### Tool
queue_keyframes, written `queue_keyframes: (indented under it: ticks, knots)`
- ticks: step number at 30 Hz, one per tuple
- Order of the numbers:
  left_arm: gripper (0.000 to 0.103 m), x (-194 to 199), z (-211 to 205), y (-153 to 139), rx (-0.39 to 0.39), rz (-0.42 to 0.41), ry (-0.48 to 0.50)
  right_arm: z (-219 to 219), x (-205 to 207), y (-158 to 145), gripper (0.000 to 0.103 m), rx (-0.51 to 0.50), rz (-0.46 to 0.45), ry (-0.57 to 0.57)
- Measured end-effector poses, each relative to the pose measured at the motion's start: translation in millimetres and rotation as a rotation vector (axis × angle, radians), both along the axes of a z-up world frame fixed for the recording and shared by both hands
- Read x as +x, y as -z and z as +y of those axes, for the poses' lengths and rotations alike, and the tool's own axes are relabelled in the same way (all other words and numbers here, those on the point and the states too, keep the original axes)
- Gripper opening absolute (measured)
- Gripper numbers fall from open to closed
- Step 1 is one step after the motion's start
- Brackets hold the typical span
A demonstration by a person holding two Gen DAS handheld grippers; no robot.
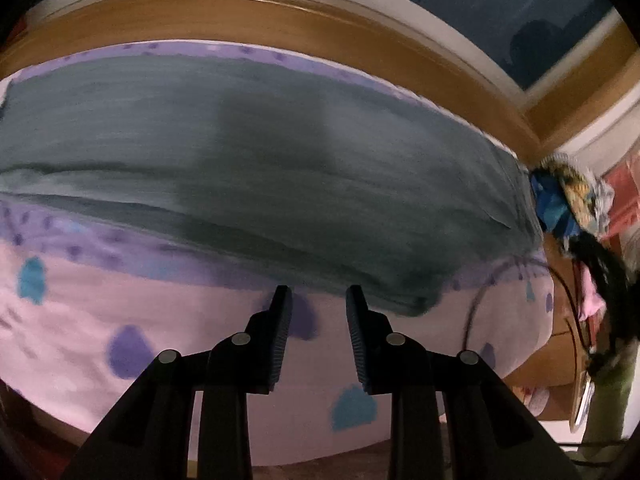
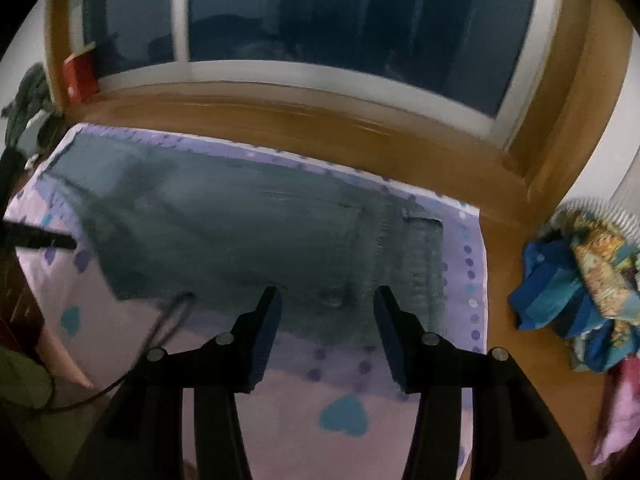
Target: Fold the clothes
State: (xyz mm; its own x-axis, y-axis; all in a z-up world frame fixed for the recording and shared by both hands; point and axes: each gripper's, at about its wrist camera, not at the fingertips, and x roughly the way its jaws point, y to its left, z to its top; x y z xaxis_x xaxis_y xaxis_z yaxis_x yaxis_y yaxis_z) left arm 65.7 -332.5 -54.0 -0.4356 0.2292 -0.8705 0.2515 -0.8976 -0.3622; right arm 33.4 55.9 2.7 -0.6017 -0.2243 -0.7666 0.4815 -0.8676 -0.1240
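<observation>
A dark grey-green garment [image 1: 260, 168] lies spread flat on a pink and purple sheet [image 1: 120, 312]. It looks like trousers, with the waistband end to the right in the right wrist view [image 2: 240, 232]. My left gripper [image 1: 319, 294] is open and empty, hovering just short of the garment's near edge. My right gripper [image 2: 327, 294] is open and empty, above the garment's near edge close to the waistband. The left gripper's fingertip [image 2: 40, 238] shows at the far left of the right wrist view.
The sheet [image 2: 400, 400] lies on a wooden floor [image 2: 320, 120] below a dark window [image 2: 320, 12]. A pile of blue and patterned cloth [image 2: 580, 280] sits to the right, also in the left wrist view [image 1: 568, 200]. A black cable [image 2: 160, 332] crosses the sheet's left side.
</observation>
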Motion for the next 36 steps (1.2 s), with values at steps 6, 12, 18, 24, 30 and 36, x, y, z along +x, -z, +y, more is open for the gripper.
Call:
queue_keyframes:
  ticks: [6, 12, 18, 24, 30, 36]
  knots:
    - [0.028, 26, -57, -7, -0.012, 0.019, 0.007, -67, 64, -4, 0.056, -0.064, -0.01, 0.03]
    - [0.028, 37, -99, -9, -0.054, 0.026, 0.145, -159, 105, 29, 0.056, -0.137, -0.012, 0.052]
    - [0.028, 25, -120, -10, -0.077, 0.032, 0.209, -229, 97, 72, 0.042, -0.094, -0.043, 0.062]
    - [0.028, 3, -140, -6, -0.081, 0.027, 0.177, -246, 67, 100, 0.042, -0.055, -0.105, 0.047]
    - [0.028, -12, -152, -1, -0.081, 0.009, 0.162, -249, 45, 118, 0.042, -0.052, -0.15, 0.013]
    - [0.028, -27, -164, 4, -0.085, -0.007, 0.151, -250, 30, 123, 0.031, -0.067, -0.18, 0.01]
